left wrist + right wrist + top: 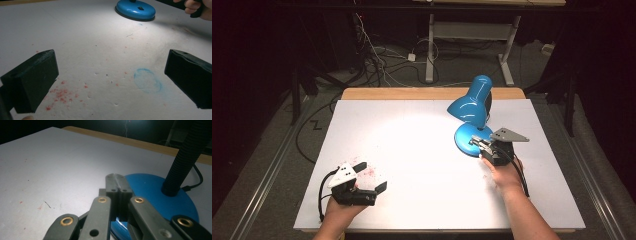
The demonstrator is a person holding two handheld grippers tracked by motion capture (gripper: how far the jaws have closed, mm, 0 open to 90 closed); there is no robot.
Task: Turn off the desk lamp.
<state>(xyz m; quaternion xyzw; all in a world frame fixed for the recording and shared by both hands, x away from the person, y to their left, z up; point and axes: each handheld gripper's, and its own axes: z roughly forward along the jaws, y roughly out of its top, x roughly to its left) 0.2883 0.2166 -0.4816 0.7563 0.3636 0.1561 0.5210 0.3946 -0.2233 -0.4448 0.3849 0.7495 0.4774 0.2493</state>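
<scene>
Two tongs over one white worktop, lit from the far right corner by a blue desk lamp.

Worktop: white sheet, faint red speckling near the front left, a pale blue ring mark beside it.

Lamp: stands far right, shade tipped toward the centre, light on. Round blue base flat on the sheet, black ribbed neck rising from its rear, cord trailing off behind.

Right tongs: pressed together, nothing between them, tips low over the front of the lamp base, at or just above its surface; contact cannot be told. A small dark switch sits on top of the base.

Left tongs: spread wide, empty, resting front left, well apart from the lamp.

Likely step: closed tips going for the switch.

Risks, as judged:
- Tips land on the smooth domed base instead of the switch and skid off.
- A sideways shove slides the base, since nothing braces it.
- The hand drifts into the neck, swinging the shade.
</scene>
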